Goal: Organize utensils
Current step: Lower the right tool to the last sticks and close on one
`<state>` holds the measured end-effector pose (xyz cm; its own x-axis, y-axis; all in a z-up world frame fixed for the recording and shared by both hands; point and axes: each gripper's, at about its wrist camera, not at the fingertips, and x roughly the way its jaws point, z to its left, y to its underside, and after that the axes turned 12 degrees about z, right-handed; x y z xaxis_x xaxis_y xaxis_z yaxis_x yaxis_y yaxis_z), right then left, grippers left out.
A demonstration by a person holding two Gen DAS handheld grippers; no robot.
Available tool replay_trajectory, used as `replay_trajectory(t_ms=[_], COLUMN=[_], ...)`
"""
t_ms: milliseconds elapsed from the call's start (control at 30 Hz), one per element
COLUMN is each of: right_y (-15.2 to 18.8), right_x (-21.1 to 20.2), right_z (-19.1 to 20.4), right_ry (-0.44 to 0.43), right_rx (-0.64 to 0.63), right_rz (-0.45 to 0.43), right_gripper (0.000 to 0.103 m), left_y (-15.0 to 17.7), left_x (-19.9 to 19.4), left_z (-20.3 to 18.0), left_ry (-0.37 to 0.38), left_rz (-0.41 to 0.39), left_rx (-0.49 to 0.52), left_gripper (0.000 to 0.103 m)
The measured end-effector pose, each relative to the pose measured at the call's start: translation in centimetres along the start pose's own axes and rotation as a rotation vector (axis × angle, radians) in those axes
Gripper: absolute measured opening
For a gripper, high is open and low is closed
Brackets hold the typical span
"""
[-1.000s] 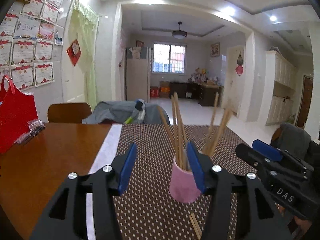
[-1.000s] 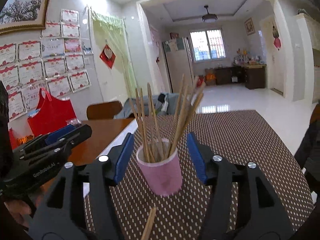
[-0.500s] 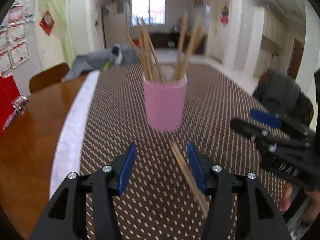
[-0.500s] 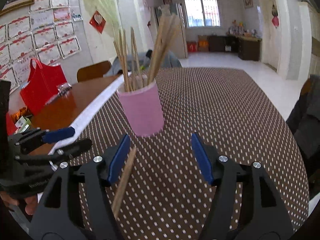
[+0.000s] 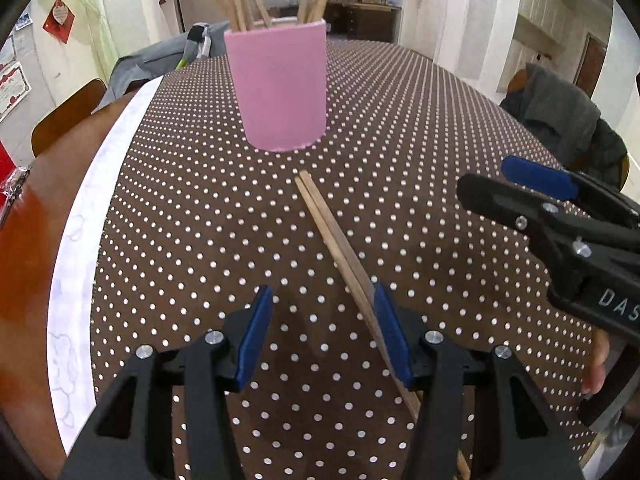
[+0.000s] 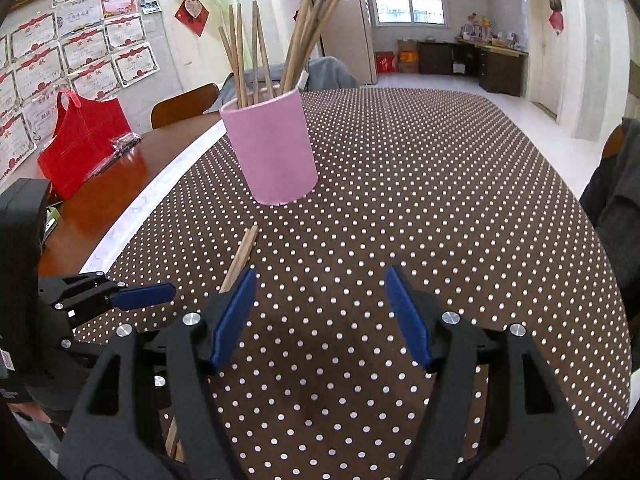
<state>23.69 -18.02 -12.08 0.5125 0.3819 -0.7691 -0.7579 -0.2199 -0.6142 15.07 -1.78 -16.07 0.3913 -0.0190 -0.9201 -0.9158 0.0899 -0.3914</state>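
A pink cup (image 5: 280, 88) is standing upright on the brown polka-dot tablecloth (image 5: 400, 128) covering the table (image 6: 100, 196), and a bundle of wooden chopsticks (image 6: 288, 44) is fanning out of its top. A loose pair of chopsticks (image 5: 336, 232) is lying flat on the cloth just in front of the cup, its two sticks side by side and touching, its far ends near the cup's base but apart from it.

The left gripper (image 5: 320, 320) is hovering over the cloth with its blue-padded jaws standing apart and nothing pressed between them; in the left wrist view the loose pair is running diagonally under the right-hand jaw, and whether that pad is touching the sticks cannot be told. The right gripper (image 6: 320, 312) is also standing with its jaws spread, empty, over bare cloth. From the right wrist view the loose pair is passing beside and beneath its left-hand jaw, outside the gap.

Each gripper is showing in the other's camera, low at the side. A red bag (image 6: 84, 140) is sitting on the bare wood at the far left of the table.
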Motion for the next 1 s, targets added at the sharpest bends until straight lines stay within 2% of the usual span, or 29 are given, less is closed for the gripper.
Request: replay_trajectory(t_ms=[300,433,500,567,800,900,967,1000], right_y=[0.4,0.4,0.4,0.3,0.1,-0.1,-0.3,-0.5], right_x=[0.4,0.7,0.8,0.8,1.0,1.1,1.3,1.5], right_z=[-0.2,-0.3,-0.3,-0.1,0.1,0.6,1.0,1.3], right_ry=[-0.023,-0.029,-0.034,-0.036,-0.037,-0.036,-0.036,-0.037], right_rx=[0.014,0.017,0.021,0.02,0.006,-0.011,-0.024,-0.032], right_rz=[0.009,0.019,0.024,0.026,0.046,0.06,0.077,0.092], right_gripper=[0.067,0.067,0.067,0.067,0.067,0.067,0.067,0.067], left_y=[0.6,0.6,0.3,0.2,0.6,0.8,0.7,0.5], left_x=[-0.6,-0.7,-0.1,-0.1,-0.3,-0.5,-0.6,-0.6], left_z=[0.1,-0.2,-0.3,-0.2,1.2,1.9,2.6,3.2], left_ry=[-0.041,-0.079,-0.088,-0.098,-0.021,-0.011,-0.01,-0.006], left_rz=[0.001,0.005,0.041,0.022,0.019,0.017,0.023,0.03], left_rx=[0.004,0.018,0.028,0.026,-0.016,-0.015,-0.023,-0.029], left_gripper=[0.055,0.062,0.063,0.066,0.066,0.054,0.036,0.032])
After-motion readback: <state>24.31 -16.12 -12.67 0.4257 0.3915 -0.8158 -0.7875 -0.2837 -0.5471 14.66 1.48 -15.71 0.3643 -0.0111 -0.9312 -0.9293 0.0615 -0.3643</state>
